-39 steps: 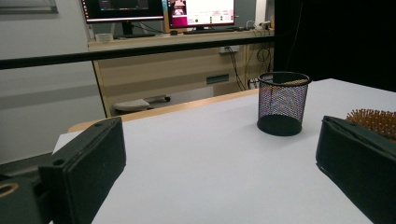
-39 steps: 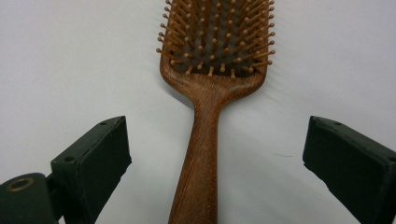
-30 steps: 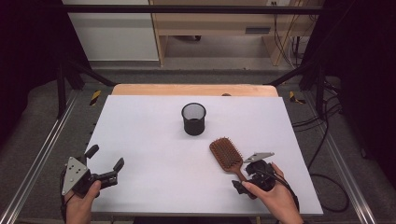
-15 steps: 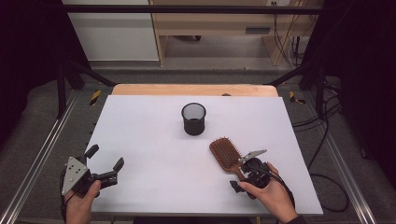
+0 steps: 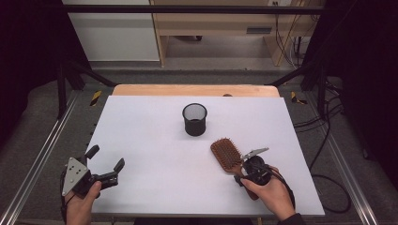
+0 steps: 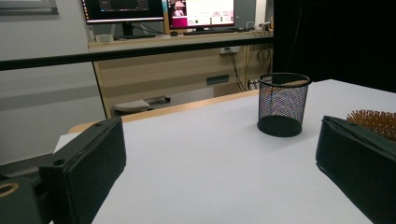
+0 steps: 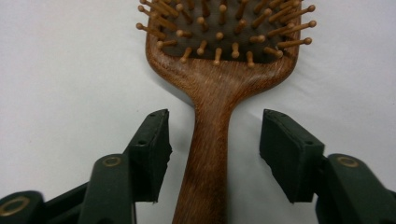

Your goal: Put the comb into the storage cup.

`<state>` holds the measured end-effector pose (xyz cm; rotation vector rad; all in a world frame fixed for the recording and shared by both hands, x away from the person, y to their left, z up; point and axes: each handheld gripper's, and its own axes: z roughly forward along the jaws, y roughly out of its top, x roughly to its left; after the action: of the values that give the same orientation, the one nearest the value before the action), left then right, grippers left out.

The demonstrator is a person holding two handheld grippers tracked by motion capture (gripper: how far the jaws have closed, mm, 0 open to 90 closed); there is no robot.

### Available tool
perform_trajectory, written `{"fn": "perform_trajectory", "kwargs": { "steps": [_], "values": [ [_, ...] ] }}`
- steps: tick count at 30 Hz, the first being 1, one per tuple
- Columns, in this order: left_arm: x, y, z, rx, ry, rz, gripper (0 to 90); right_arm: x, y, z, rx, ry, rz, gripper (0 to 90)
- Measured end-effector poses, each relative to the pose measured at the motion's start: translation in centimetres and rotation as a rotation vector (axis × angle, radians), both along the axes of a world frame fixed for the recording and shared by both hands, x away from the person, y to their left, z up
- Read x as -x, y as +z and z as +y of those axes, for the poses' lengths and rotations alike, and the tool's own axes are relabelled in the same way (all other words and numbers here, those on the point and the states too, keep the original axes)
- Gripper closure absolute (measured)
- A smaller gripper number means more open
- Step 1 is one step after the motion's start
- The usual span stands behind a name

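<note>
A wooden paddle hairbrush (image 5: 226, 154) lies bristles up on the white table (image 5: 155, 140), right of centre. My right gripper (image 5: 248, 169) is over its handle (image 7: 208, 154), open, with one jaw on each side and neither touching the wood. The brush head (image 7: 224, 32) points away from the jaws. A black mesh pen cup (image 5: 194, 119) stands upright at mid-table; it also stands ahead in the left gripper view (image 6: 283, 103). My left gripper (image 5: 104, 165) rests near the front left edge, open and holding nothing.
The table's wooden far edge (image 5: 195, 89) borders a floor with cables (image 5: 324, 117) at right. Metal rails (image 5: 42, 154) run along both sides. A desk with monitors (image 6: 159, 11) stands beyond the table. White surface lies open between the two grippers.
My right gripper has moved forward and left along the brush handle, toward the brush head. The left gripper has stayed put.
</note>
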<state>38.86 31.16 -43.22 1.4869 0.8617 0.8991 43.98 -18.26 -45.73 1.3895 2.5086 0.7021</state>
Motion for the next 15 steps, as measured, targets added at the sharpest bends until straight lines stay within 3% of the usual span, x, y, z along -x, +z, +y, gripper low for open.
{"fn": "perform_trajectory", "kwargs": {
  "steps": [15],
  "values": [
    [0.0, 0.03, 0.01, 0.0, -0.001, 0.0, 1.9, -0.59, -0.04, 0.19, 0.04, 0.01, -0.005, 61.8]
  ]
}}
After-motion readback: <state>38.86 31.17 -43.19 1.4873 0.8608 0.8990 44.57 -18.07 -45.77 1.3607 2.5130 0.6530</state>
